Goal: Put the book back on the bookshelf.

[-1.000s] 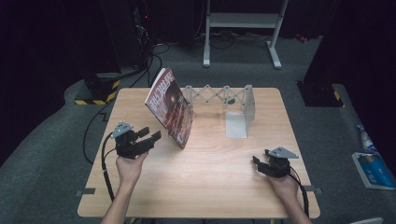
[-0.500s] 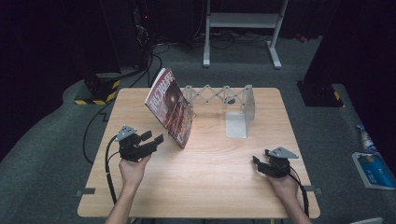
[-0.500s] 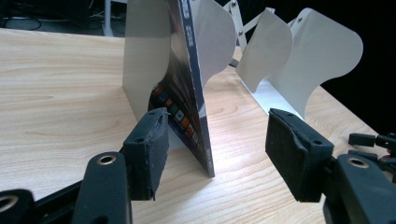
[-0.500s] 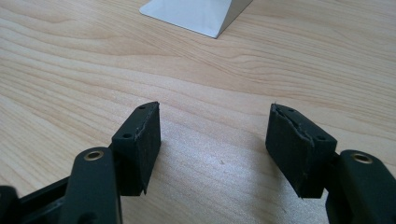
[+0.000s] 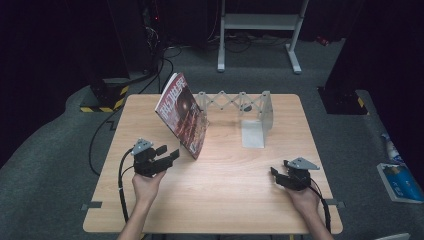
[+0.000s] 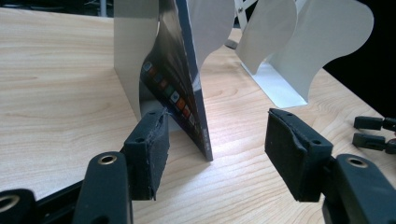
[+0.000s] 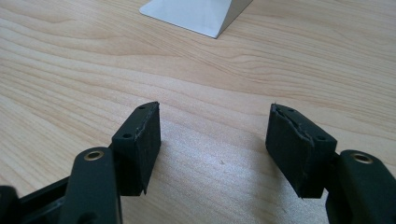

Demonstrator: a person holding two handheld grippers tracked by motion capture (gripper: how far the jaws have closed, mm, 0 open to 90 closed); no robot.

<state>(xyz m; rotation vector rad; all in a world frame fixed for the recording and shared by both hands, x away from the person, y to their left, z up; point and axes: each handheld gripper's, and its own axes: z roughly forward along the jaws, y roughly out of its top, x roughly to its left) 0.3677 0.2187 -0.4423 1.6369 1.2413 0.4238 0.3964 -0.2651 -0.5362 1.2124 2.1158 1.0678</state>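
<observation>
The magazine (image 6: 180, 88) is cut off by the top edge in the left gripper view (its cover text too small to read). It hides part of the metal bookend (image 6: 135, 60) behind it.

One magazine (image 5: 181, 115) leans against one expanding metal rack (image 5: 235, 102). That rack has two bookend plates (image 6: 299, 42), one at either end. Two grippers sit nearer than the rack: left gripper (image 5: 167, 157), right gripper (image 5: 276, 176).
</observation>
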